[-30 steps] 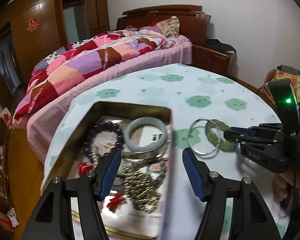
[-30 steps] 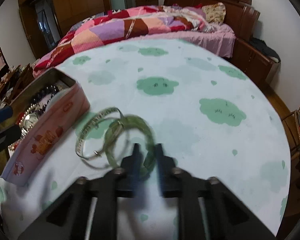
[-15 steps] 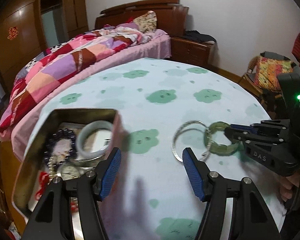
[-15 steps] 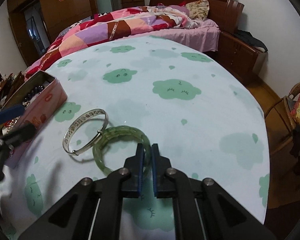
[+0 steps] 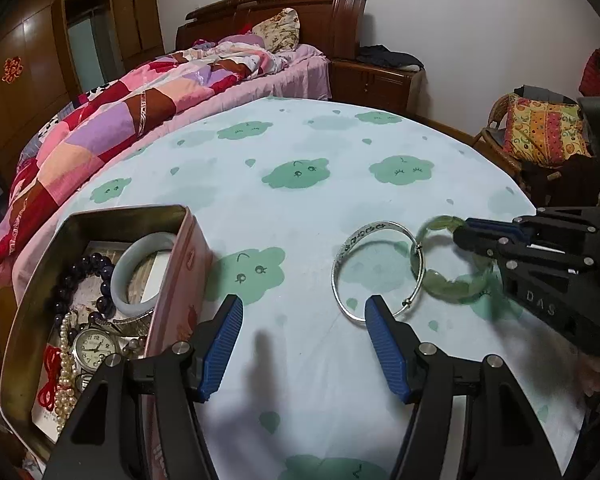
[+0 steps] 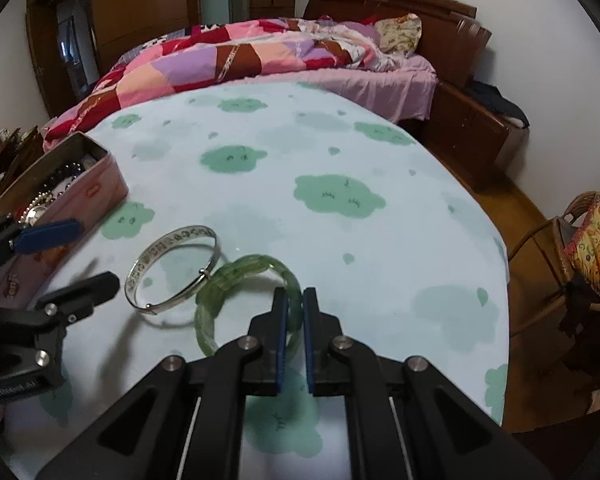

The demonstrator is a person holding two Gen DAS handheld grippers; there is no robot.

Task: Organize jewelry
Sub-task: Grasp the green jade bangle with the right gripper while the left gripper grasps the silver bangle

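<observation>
My right gripper [image 6: 295, 300] is shut on a green jade bangle [image 6: 228, 276], tilted with its far edge raised off the cloth; it also shows in the left wrist view [image 5: 448, 282]. A silver bangle [image 6: 172, 268] lies on the table, touching the green one, and shows in the left wrist view [image 5: 376, 268]. My left gripper [image 5: 302, 328] is open and empty, just short of the silver bangle. A pink tin box [image 5: 180, 280] at the left holds a pale bangle [image 5: 140, 268], dark beads, pearls and a watch [image 5: 94, 348].
The round table [image 6: 340, 152] has a pale cloth with green cloud prints. A bed with a patchwork quilt [image 6: 240, 52] stands behind it. A wicker chair with a patterned cushion [image 6: 592, 240] stands at the right, past the table edge.
My left gripper has swung right, away from over the tin toward the silver bangle. My right gripper stays shut on the green bangle and has tilted it up.
</observation>
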